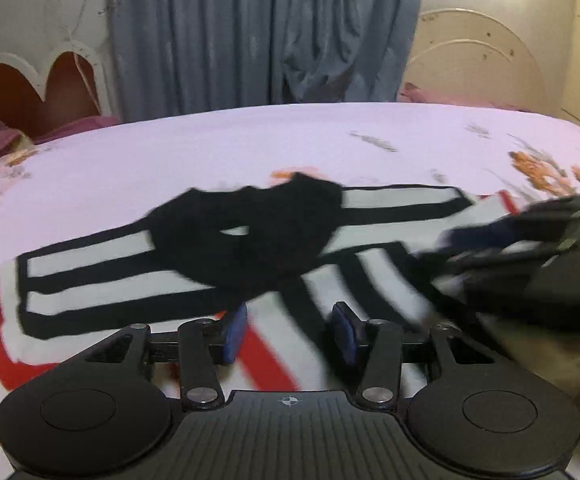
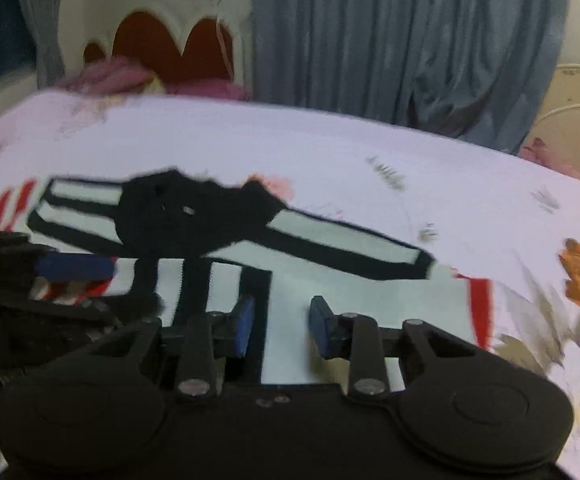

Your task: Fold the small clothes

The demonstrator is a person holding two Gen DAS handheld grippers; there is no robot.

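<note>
A small striped garment [image 1: 138, 280], white with black and red bands and a black neck part [image 1: 250, 236], lies spread flat on the bed. In the left wrist view my left gripper [image 1: 290, 330] hovers over its near edge, blue pads [image 1: 236, 332] apart with nothing pinched between them. The right gripper [image 1: 470, 240] comes in blurred from the right, over the garment's right side. In the right wrist view my right gripper [image 2: 283, 326] stands open above the white and black stripes [image 2: 290, 344]. The left gripper's blue pad [image 2: 76, 266] shows at the left edge.
The bed's lilac sheet [image 1: 250, 148] carries orange flower prints [image 1: 538, 168]. Beyond the far edge hangs a grey-blue curtain [image 1: 258, 32]. A heart-shaped headboard [image 1: 34, 88] with purple cloth stands at the back left, a cream headboard [image 1: 478, 64] at the back right.
</note>
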